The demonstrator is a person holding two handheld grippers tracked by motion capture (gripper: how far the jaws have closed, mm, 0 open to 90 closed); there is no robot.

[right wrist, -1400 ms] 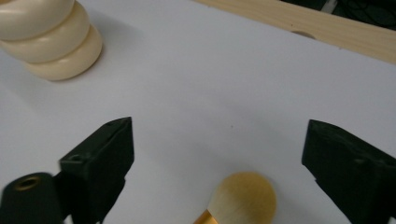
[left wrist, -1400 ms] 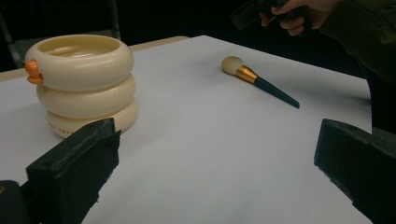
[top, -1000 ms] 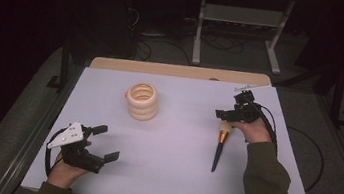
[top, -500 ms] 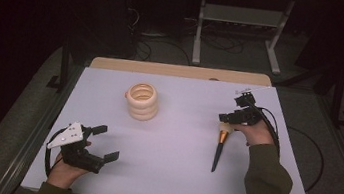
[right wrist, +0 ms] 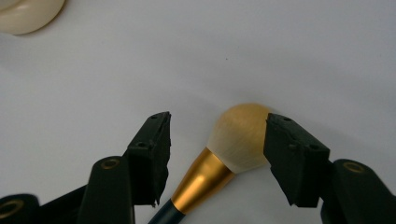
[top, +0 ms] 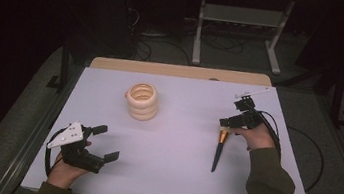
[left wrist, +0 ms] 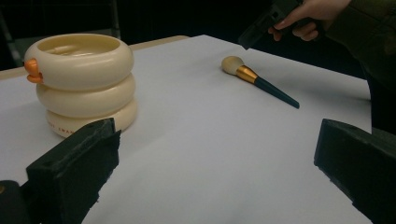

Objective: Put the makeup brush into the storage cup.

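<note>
A makeup brush [top: 218, 151] with a dark handle, gold ferrule and pale bristle head lies on the white table [top: 175, 173]. My right gripper [top: 225, 124] points down over the head. In the right gripper view the brush [right wrist: 233, 140] lies between the jaws of the right gripper [right wrist: 217, 119], which have just been closing. One pad is at the bristles and the other stands apart. A cream ringed holder [top: 142, 101] stands left of centre at the back. My left gripper [top: 109, 143] rests open at the front left, facing the holder [left wrist: 79, 79] and the brush [left wrist: 261, 84].
A black cable [top: 305, 145] trails from the right gripper over the table's right edge. A wooden strip [top: 178, 71] runs along the far edge. A metal stand [top: 240, 20] and loose cables lie on the floor behind.
The right gripper has settled slightly lower over the brush head. The left hand and the holder have not moved.
</note>
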